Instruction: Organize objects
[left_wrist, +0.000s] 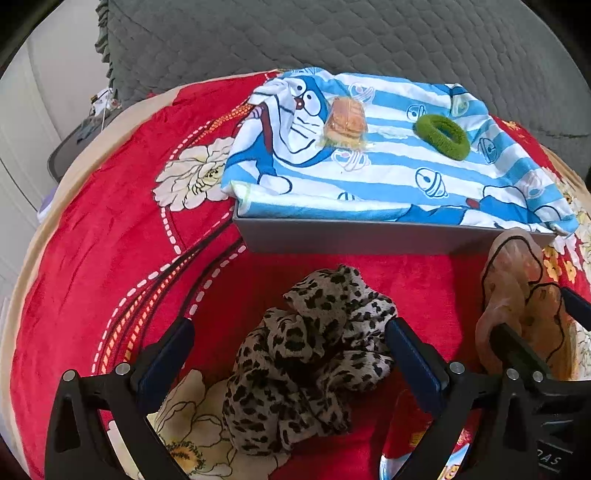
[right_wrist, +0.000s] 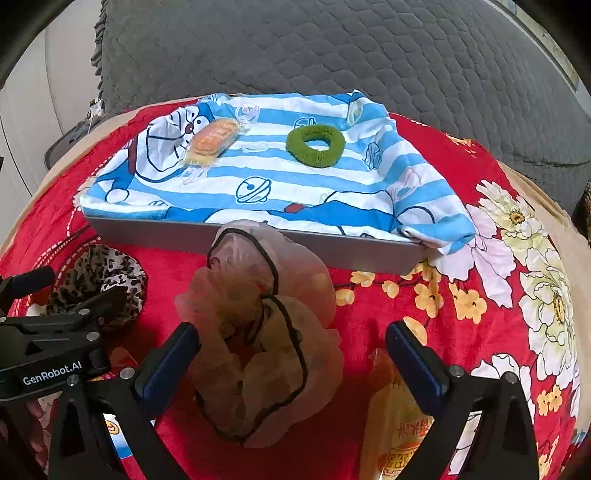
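A leopard-print scrunchie (left_wrist: 310, 354) lies on the red blanket between the open fingers of my left gripper (left_wrist: 290, 332). A sheer pink scrunchie with black trim (right_wrist: 262, 332) lies between the open fingers of my right gripper (right_wrist: 293, 336); it also shows in the left wrist view (left_wrist: 517, 291). Behind them a grey tray (right_wrist: 236, 236) is lined with a blue-striped cartoon cloth (right_wrist: 258, 177). On the cloth lie a wrapped orange snack (right_wrist: 216, 142) and a green scrunchie (right_wrist: 316, 144). Both also show in the left wrist view: the snack (left_wrist: 345, 122) and the green scrunchie (left_wrist: 441, 136).
The red flowered blanket (right_wrist: 461, 295) covers the surface. A yellow snack packet (right_wrist: 399, 424) lies by my right gripper's right finger. A grey quilted cushion (right_wrist: 332, 48) rises behind the tray. My left gripper (right_wrist: 55, 332) shows at the left of the right wrist view.
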